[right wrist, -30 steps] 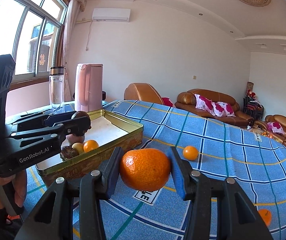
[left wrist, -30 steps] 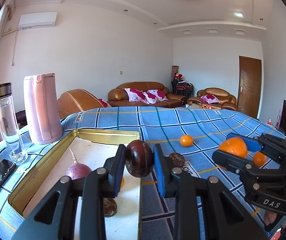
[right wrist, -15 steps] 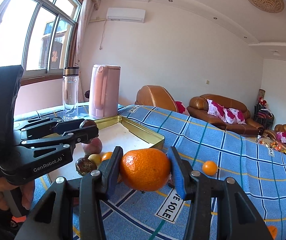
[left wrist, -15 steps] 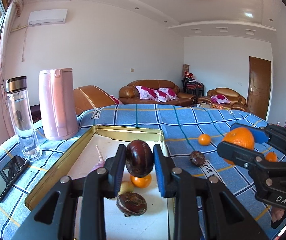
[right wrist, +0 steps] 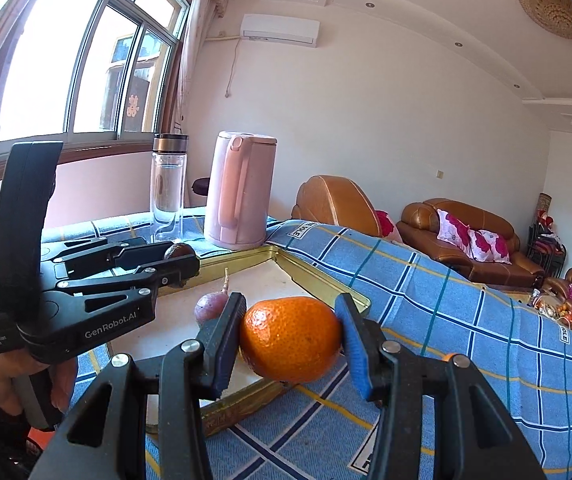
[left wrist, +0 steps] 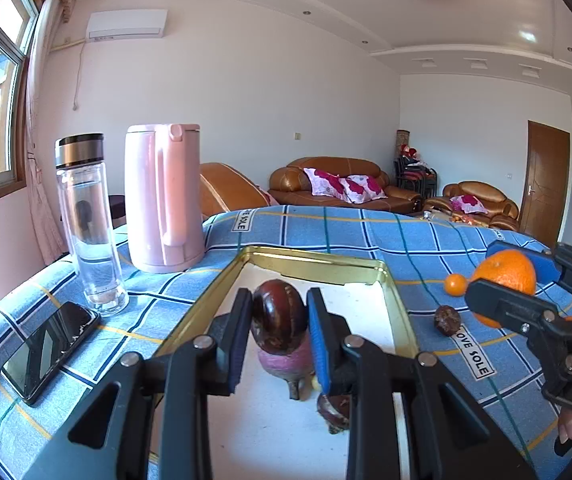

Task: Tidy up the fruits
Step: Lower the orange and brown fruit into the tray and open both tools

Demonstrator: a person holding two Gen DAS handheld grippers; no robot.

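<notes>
The left gripper (left wrist: 279, 320) has its fingers clamped on a dark brown, glossy round fruit (left wrist: 278, 316), held above the white floor of a gold-rimmed tin tray (left wrist: 317, 267) that sits on the bench under a blue checked cloth (left wrist: 325, 228). Below that fruit, inside the tray, lies a purple bulb-shaped fruit (right wrist: 210, 306) with a thin stem, and nearer the camera a wrinkled dark one (left wrist: 335, 407) partly hidden by the gripper. The right gripper (right wrist: 290, 338) has its fingers closed on a large orange (right wrist: 290, 338), held at the tray's near right edge, just over the rim. Out on the cloth to the right of the tray lie a small orange fruit (left wrist: 455, 284) and a small wrinkled brown fruit (left wrist: 448, 320), close together. Left of the tray stand a pink kettle (left wrist: 162, 196) and a clear bottle (left wrist: 88, 220) with a steel cap, and a dark phone (left wrist: 50, 350) lies flat in front of the bottle.
</notes>
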